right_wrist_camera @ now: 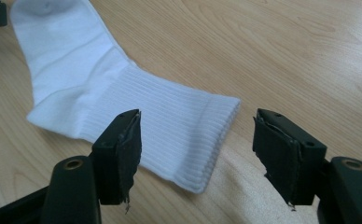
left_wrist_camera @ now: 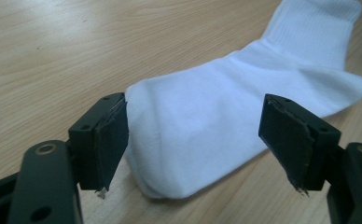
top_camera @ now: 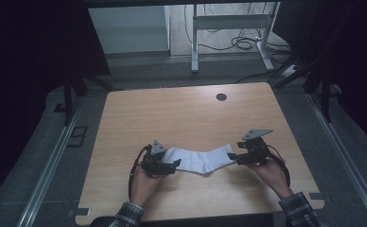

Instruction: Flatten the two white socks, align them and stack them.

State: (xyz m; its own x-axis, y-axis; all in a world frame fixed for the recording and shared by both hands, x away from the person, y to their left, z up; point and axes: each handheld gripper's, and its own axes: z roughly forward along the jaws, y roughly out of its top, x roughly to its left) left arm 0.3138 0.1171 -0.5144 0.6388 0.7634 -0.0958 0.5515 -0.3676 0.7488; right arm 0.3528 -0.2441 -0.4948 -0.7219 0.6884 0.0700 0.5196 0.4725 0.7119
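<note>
Sock (top_camera: 201,160): a white sock is laid flat on the wooden table (top_camera: 181,113), lying from nine o'clock to three o'clock between the two grippers, with its heel dipping toward six o'clock.
Toe end (left_wrist_camera: 170,154): seen in the left gripper view, smooth knit, rounded, resting on the wood between the two black jaws.
Cuff end (right_wrist_camera: 188,135): seen in the right gripper view, ribbed knit with a thicker folded rim, lying partly between the jaws.
Left gripper (top_camera: 168,165): held at nine o'clock of the sock; its jaws are spread wide on either side of the toe, and no pad is pressed on the fabric.
Right gripper (top_camera: 236,158): held at three o'clock of the sock; its jaws are parted wide, one over the ribbing, the other over bare wood, and nothing is gripped.
Handling, as judged: the sock is taken to be light, soft and limp, so it would sag and fold once lifted; it is neither fragile nor slippery.
Hold points, as judged: the ribbed rim of the cuff and the toe tip are best pinched, since both layers can be caught there.
</note>
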